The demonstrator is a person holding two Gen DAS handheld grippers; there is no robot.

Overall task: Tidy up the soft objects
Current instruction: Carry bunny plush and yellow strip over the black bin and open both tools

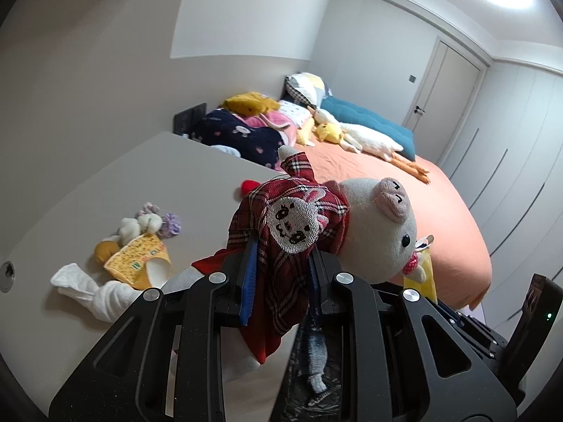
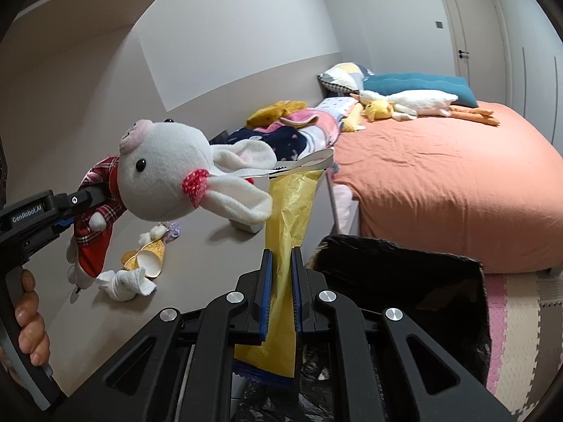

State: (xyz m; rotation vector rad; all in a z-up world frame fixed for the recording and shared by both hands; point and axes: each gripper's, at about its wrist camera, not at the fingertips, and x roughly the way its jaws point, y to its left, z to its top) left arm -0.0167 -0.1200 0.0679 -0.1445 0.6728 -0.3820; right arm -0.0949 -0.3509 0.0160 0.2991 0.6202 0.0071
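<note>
A white plush bunny [image 1: 380, 225] in a red plaid dress hangs in the air over the desk edge. My left gripper [image 1: 281, 270] is shut on the dress fabric below the embroidered patch. In the right wrist view the bunny [image 2: 165, 172] is at the left, head toward the bed, with a hand [image 2: 31, 316] on the left gripper's handle. My right gripper [image 2: 281, 274] is shut on a yellow crinkly bag [image 2: 292, 211] with a white strap, held upright just right of the bunny's ears. The bag [image 1: 422, 274] peeks out behind the bunny's head.
On the grey desk [image 2: 197, 267] lie a rolled white cloth [image 2: 123, 283], a yellow patterned cup-shaped item [image 2: 147, 253] and a small white-and-purple plush [image 2: 165, 232]. A black-lined bin [image 2: 397, 281] stands below right. The orange bed [image 2: 440, 176] carries pillows, clothes and a goose plush [image 2: 415, 103].
</note>
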